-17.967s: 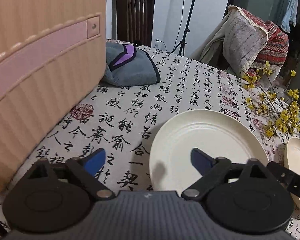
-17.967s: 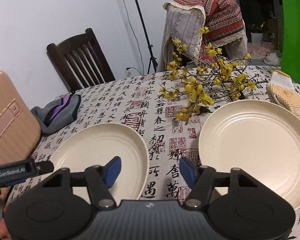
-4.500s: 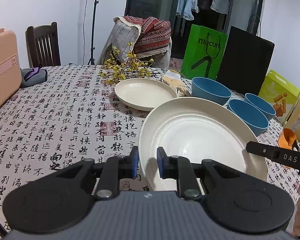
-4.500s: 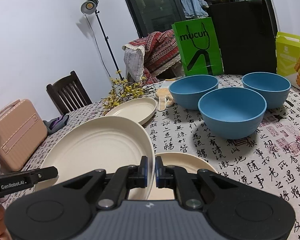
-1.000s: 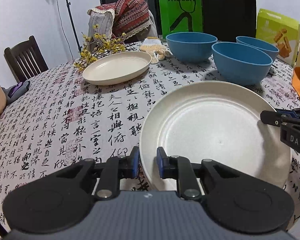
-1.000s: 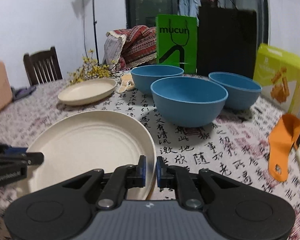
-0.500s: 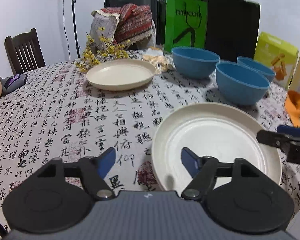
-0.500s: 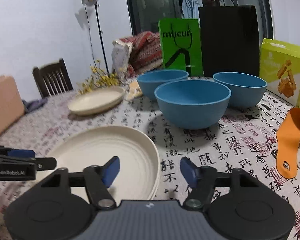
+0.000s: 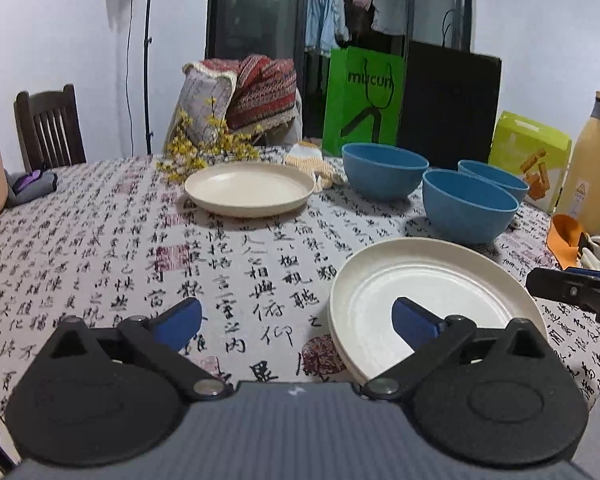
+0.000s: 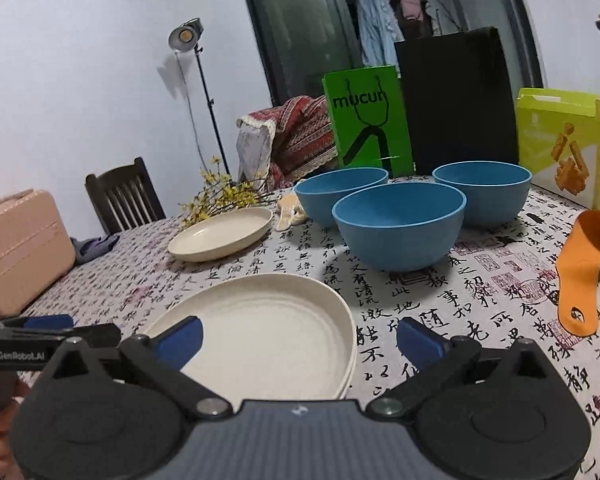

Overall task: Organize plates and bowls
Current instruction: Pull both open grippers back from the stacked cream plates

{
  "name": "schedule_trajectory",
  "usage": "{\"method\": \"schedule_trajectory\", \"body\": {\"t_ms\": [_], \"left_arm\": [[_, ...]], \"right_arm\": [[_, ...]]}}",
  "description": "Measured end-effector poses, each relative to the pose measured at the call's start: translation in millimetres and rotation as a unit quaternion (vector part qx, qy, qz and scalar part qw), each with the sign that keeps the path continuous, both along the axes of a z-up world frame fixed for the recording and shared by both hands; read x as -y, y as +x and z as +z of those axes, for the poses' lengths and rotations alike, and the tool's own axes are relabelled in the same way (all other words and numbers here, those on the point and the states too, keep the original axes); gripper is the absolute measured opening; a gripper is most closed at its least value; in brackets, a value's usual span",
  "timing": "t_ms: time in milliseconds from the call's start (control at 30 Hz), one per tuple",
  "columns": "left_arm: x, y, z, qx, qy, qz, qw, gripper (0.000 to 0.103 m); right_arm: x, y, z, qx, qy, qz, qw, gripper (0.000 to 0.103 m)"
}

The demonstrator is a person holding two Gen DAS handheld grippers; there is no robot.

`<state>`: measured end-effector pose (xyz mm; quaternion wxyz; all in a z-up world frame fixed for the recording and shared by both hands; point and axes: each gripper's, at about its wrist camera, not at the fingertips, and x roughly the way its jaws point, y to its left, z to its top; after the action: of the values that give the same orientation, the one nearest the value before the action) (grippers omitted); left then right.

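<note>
Two cream plates lie stacked (image 9: 432, 292) near the table's front, also in the right wrist view as the stack (image 10: 268, 320). My left gripper (image 9: 296, 316) has its jaws opening wide; the stack's left rim lies between them, untouched. My right gripper (image 10: 300, 336) is likewise opening, with the stack's right part between its fingers and no pad on it. A third cream plate (image 9: 250, 188) sits farther back. Three blue bowls (image 10: 398, 224) cluster behind the stack on the right.
A yellow flower branch (image 9: 208, 152) and knitted gloves (image 9: 312, 160) lie by the far plate. A green bag (image 9: 364, 100), black bag (image 9: 452, 104), snack box (image 9: 528, 152) and tall bottle (image 9: 596, 160) line the back right. An orange tool (image 10: 584, 268) lies right, a pink case (image 10: 20, 248) left.
Both grippers went from shut on the top plate's rim to wide open, letting it go. The plate now rests on the lower one, and both grippers have drawn back from it.
</note>
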<state>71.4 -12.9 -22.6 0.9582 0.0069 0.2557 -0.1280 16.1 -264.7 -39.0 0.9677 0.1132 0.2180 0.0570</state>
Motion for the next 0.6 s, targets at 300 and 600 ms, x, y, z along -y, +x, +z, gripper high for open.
{"method": "schedule_trajectory", "body": {"t_ms": [300,600], "left_arm": [[-16,-3,-3,0.025,0.0,-0.005,0.9997,0.103],[-31,-6,-10,0.048,-0.008,-0.008,0.9988,0.103]], "right_arm": [[-9,-6,-3,0.004,-0.007,-0.015,1.0,0.103],[-17,-8,-11,0.006,-0.006,-0.02,1.0,0.103]]}}
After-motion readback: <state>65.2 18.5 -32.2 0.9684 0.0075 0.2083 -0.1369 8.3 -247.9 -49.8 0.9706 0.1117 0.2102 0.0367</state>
